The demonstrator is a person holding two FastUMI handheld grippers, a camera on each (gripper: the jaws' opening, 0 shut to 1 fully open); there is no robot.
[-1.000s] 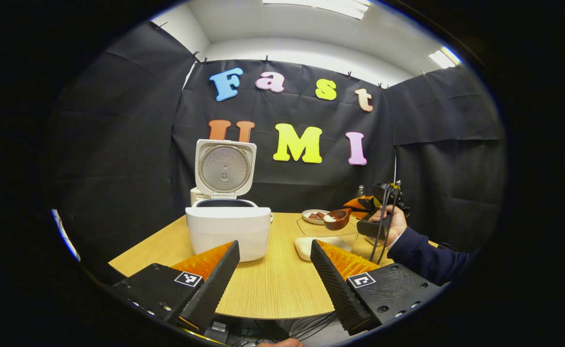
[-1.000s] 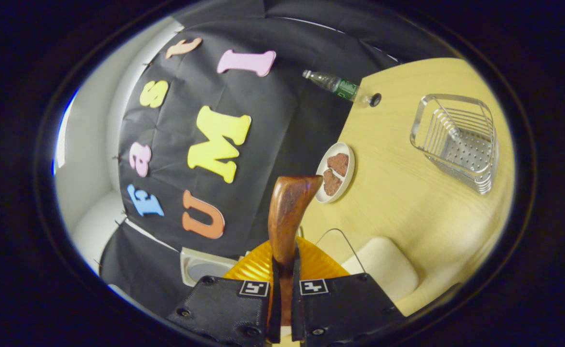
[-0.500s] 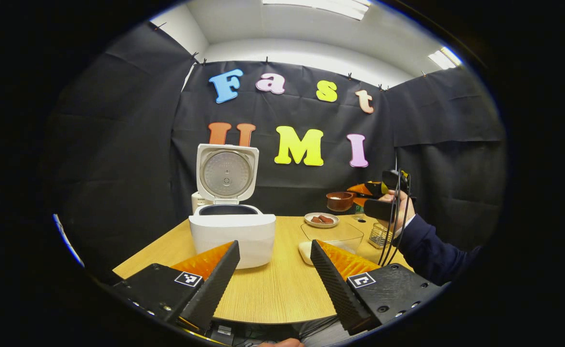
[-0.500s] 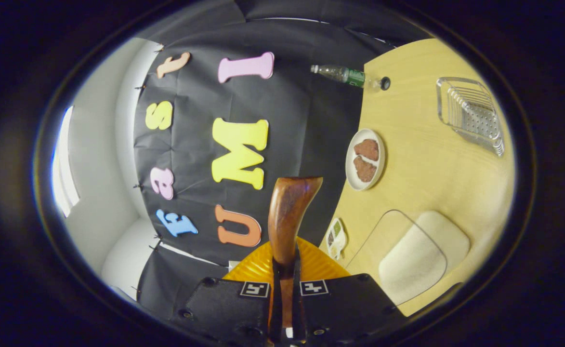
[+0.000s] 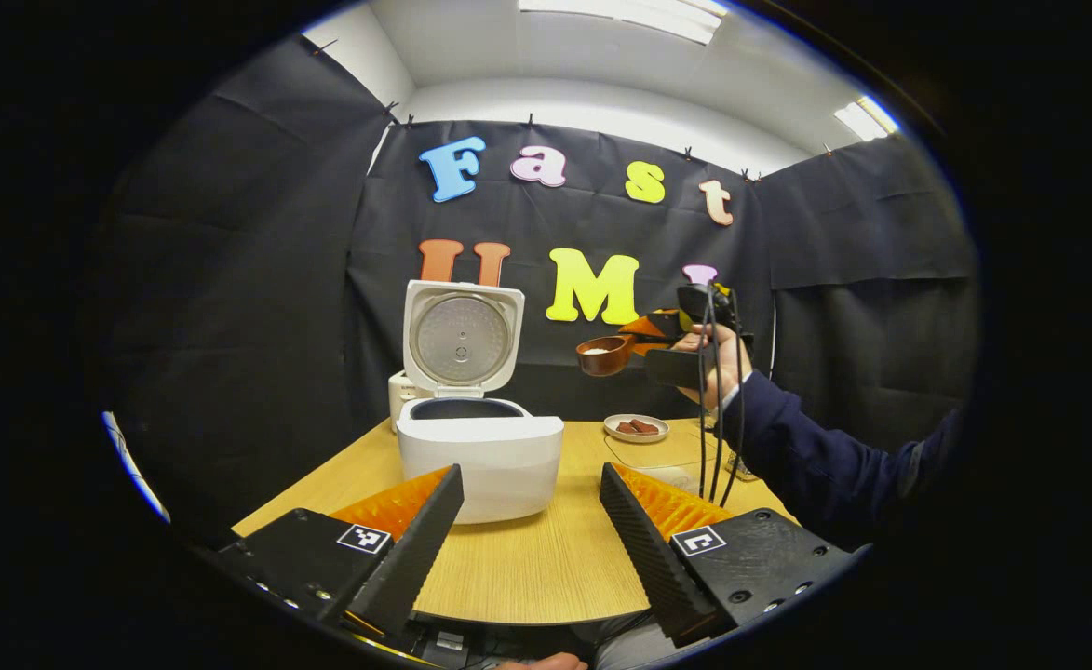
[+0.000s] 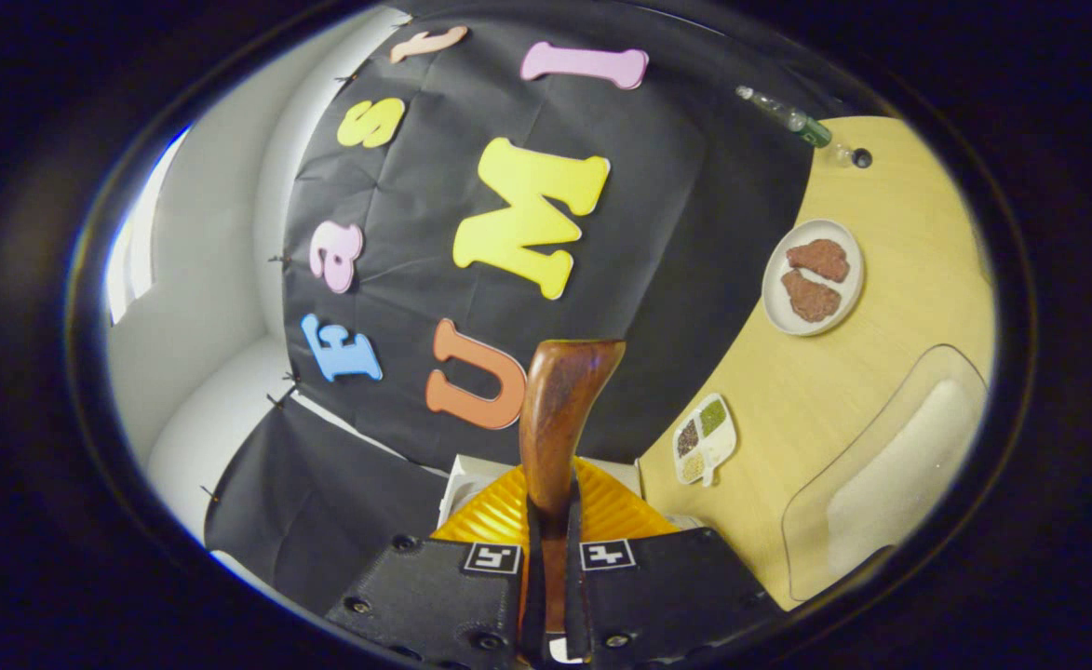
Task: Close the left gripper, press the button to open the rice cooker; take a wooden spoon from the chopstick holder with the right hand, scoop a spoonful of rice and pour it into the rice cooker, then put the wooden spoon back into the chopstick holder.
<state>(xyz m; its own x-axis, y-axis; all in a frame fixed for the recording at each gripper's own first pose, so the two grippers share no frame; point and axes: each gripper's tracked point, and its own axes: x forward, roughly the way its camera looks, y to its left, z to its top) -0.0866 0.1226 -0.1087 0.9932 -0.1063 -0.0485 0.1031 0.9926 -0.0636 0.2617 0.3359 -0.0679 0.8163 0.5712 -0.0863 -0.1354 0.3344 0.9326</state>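
Wooden table [image 5: 546, 568]: beside open rice cooker [image 5: 478, 456] we pinch loaded wooden spoon [image 5: 604, 355] in right gripper [image 6: 546, 549], left gripper [image 5: 532, 521] spread; tilting risks spilling rice.

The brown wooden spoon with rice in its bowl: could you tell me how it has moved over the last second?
Clamped in the right gripper, the brown wooden spoon has risen from low over the wooden table and moved toward the open white rice cooker. The left gripper stays open; the cooker's lid stays up.

Right gripper [image 6: 546, 596] clamped on wooden spoon [image 6: 557, 409], plate [image 6: 778, 302] and rice container [image 6: 890, 484] on table [image 6: 788, 409]
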